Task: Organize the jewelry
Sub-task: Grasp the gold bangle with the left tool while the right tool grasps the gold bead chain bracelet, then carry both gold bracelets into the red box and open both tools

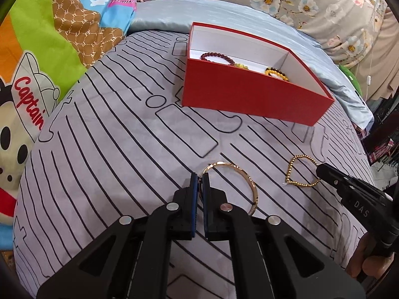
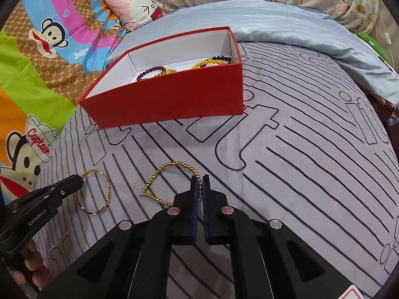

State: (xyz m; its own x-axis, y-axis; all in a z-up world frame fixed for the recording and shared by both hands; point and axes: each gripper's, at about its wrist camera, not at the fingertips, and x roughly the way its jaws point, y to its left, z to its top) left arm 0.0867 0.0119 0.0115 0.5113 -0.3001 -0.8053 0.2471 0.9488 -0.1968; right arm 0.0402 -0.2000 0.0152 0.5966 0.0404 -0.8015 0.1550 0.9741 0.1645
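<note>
The left gripper (image 1: 200, 178) has its jaws closed on the rim of the gold bangle (image 1: 245, 180), which lies on the striped bed cover (image 1: 104, 149). The right gripper (image 2: 200, 179) is clamped on the gold bead bracelet (image 2: 159, 174) beside it. The red box (image 1: 249, 97) stands farther up the bed, ahead of both, so each piece probably must be lifted forward over its near wall.

Matt red paperboard box (image 1: 249, 94) showing a smooth white lining. Glossy bead bracelets (image 2: 212, 62) lying inside, dark red and yellow. Polished gold-tone metal bangle (image 1: 245, 182) and shiny gold bead bracelet (image 2: 162, 177) resting on soft matt grey cloth (image 1: 112, 149) with black printed lines. Grippers in matt black plastic, carrying blue pads (image 1: 192, 199) and bright metal pins (image 1: 227, 207).
</note>
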